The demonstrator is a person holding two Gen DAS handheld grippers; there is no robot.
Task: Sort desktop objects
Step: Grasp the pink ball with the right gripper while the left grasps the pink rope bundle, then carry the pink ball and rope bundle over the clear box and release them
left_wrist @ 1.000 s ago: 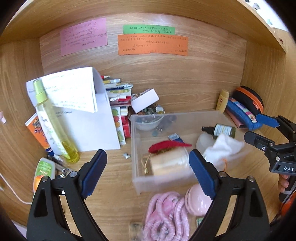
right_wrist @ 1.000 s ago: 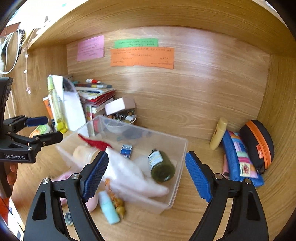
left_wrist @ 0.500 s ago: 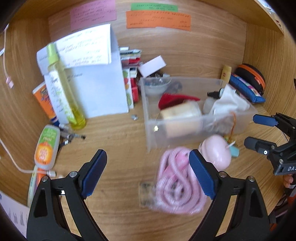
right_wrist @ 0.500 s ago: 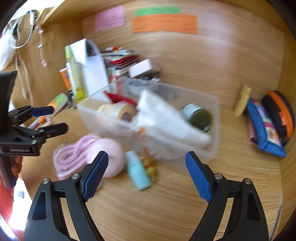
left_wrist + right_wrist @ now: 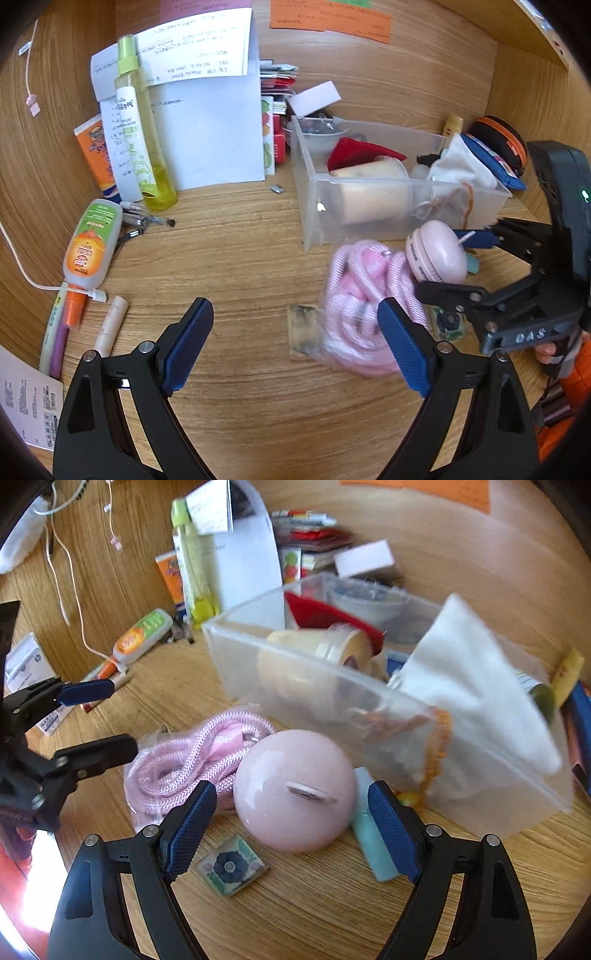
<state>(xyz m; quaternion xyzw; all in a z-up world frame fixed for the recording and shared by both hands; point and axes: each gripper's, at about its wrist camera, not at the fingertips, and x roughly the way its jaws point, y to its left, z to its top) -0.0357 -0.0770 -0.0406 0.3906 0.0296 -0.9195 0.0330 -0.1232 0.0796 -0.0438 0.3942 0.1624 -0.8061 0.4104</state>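
Observation:
A round pink case [image 5: 295, 790] lies on the desk in front of a clear plastic bin [image 5: 369, 698]; it also shows in the left wrist view [image 5: 436, 254]. My right gripper [image 5: 291, 823] is open with its jaws on either side of the pink case, not closed on it. A bagged pink rope [image 5: 365, 306] lies left of the case. My left gripper [image 5: 295, 347] is open and empty above bare desk just left of the rope. The bin [image 5: 310, 184] holds a tape roll [image 5: 373, 188], a red cloth and a white cloth.
A flower tile [image 5: 231, 866] and a teal tube [image 5: 373, 845] lie by the case. A yellow spray bottle [image 5: 142, 122], white papers, sunscreen tubes [image 5: 90, 243] and pens sit at left. Pouches [image 5: 495, 147] stand at the far right. Wooden walls enclose the desk.
Both grippers have dropped and moved toward the pink items. The right gripper has come around the pink case. The left gripper has lowered near the rope.

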